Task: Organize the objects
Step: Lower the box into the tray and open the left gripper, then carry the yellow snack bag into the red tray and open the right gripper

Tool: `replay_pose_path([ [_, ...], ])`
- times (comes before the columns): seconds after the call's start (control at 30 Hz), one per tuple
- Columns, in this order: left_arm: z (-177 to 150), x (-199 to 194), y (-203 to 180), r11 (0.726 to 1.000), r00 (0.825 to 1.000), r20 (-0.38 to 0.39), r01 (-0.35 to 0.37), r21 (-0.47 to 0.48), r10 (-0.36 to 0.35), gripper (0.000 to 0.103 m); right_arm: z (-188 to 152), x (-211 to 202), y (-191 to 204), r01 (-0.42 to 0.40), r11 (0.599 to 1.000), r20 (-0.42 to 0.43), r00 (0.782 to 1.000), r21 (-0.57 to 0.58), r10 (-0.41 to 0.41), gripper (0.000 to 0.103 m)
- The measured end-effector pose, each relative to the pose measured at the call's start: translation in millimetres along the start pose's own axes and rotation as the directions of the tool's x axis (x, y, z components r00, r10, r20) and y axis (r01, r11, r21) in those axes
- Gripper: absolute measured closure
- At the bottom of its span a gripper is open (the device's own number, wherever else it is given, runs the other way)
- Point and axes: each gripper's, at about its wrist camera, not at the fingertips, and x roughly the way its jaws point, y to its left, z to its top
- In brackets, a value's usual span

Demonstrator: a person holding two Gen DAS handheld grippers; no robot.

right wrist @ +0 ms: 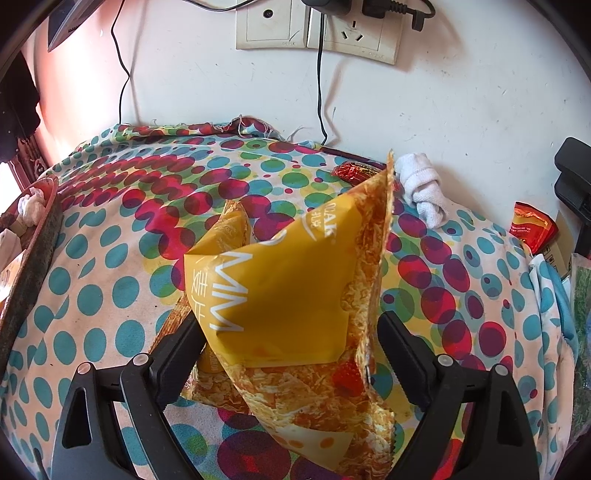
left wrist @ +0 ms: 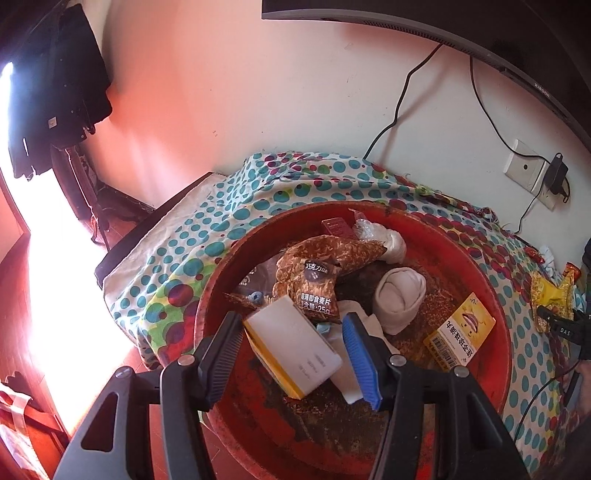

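A red basin sits on the dotted cloth and holds brown oat packets, rolled white socks, a yellow card and a white-and-yellow box. My left gripper hangs over the basin, jaws open, with the box lying between the fingers, not pinched. My right gripper has its jaws spread around a yellow oat packet on the cloth; the packet stands between the fingers. A second yellow packet lies behind it.
The dotted cloth covers the table against a white wall with sockets and cables. A knotted white sock and red wrappers lie near the wall. The basin rim shows at the left. A monitor hangs above.
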Motion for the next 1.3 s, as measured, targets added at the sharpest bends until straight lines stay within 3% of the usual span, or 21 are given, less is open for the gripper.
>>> replay_pose_path([
  [0.2, -9.3, -7.9, 2.2, 0.999, 0.996, 0.078, 0.035, 0.015, -0.036, 0.038, -0.9, 0.9, -0.4, 0.006, 1.000, 0.000, 1.000, -0.004, -0.006, 0.013],
  [0.53, -44.5, -42.1, 22.0, 0.995, 0.964, 0.248, 0.091, 0.042, -0.099, 0.035, -3.3, 0.5, 8.4, 0.055, 0.998, 0.014, 0.998, -0.034, -0.055, 0.013],
  [0.63, -52.4, -50.3, 25.8, 0.994, 0.955, 0.277, 0.094, 0.055, -0.106, 0.033, -5.2, -1.6, 3.1, 0.006, 0.999, 0.001, 1.000, 0.035, -0.006, 0.022],
  [0.73, -54.5, -49.9, 34.2, 0.995, 0.952, 0.290, 0.099, 0.021, -0.101, 0.033, -9.6, -6.6, 2.0, 0.005, 0.994, 0.003, 1.000, 0.111, -0.005, 0.030],
  [0.83, -55.3, -45.7, 43.4, 0.989, 0.952, 0.279, 0.142, -0.030, -0.128, 0.033, -16.1, -14.1, 4.3, 0.018, 0.985, 0.004, 1.000, 0.172, -0.019, 0.031],
  [1.0, -54.7, -57.3, 42.2, 0.988, 0.937, 0.319, 0.154, -0.007, -0.144, 0.033, -25.2, -31.9, 9.7, 0.006, 0.969, 0.029, 0.999, 0.246, -0.014, 0.031],
  [1.1, -54.6, -62.1, 44.6, 0.985, 0.925, 0.344, 0.170, 0.000, -0.160, 0.032, -25.3, -50.0, 16.0, -0.004, 0.966, 0.053, 0.999, 0.258, -0.010, 0.031],
  [1.3, -53.4, -57.7, 53.7, 0.977, 0.928, 0.323, 0.210, -0.043, -0.185, 0.032, -3.6, -89.0, 62.4, -0.101, 0.973, 0.120, 0.990, 0.208, 0.077, 0.031],
])
